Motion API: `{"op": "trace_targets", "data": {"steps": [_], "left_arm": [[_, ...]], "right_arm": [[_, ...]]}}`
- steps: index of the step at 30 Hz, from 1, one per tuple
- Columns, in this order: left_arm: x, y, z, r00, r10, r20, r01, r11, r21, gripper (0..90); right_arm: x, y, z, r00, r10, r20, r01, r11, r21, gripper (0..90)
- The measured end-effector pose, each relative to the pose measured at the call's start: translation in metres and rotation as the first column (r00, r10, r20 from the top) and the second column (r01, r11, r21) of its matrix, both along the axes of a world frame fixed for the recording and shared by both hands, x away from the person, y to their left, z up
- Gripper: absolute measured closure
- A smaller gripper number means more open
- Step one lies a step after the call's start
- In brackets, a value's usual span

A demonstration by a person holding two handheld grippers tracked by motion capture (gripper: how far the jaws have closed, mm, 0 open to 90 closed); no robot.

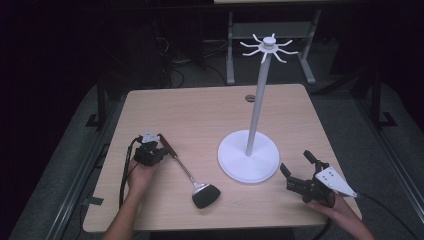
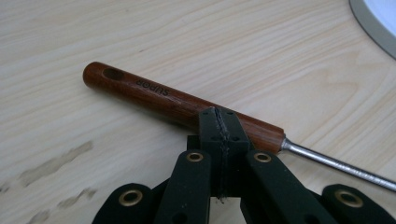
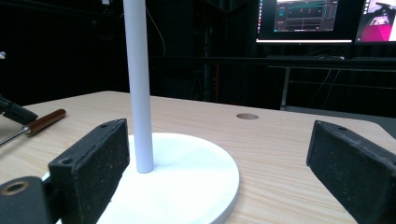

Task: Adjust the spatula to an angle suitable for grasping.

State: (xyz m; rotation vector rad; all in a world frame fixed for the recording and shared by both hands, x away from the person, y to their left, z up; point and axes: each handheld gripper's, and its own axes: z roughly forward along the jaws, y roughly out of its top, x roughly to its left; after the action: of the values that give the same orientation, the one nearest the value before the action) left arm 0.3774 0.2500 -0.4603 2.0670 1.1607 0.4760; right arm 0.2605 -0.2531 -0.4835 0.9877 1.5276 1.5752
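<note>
Left gripper (image 2: 219, 122) closed over the wooden handle of a ladle (image 1: 188, 172).

It pinches the handle near the metal shank; the ladle lies on the tabletop (image 1: 200, 110), its black bowl toward the near edge. Right gripper (image 1: 299, 167) rests wide open, empty, just beside the white hook stand's (image 1: 248, 155) base.

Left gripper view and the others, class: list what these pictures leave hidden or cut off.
- Spoon: the left gripper view's right edge cuts off its bowl; the shut left gripper covers part of the handle.
- Stand: the right gripper view's top edge cuts off its hooked top.
- Right gripper: its hand runs off the high view's bottom edge.
</note>
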Motion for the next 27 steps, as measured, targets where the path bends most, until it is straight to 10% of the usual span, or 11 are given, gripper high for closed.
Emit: {"op": "trace_targets", "data": {"steps": [27], "left_arm": [[0.029,-0.053,-0.002,0.9976,-0.065,0.022,0.066,0.9951,-0.074,89.8]], "right_arm": [[0.0,0.0,0.0,1.0,0.0,0.0,0.0,1.0,0.001,5.5]]}}
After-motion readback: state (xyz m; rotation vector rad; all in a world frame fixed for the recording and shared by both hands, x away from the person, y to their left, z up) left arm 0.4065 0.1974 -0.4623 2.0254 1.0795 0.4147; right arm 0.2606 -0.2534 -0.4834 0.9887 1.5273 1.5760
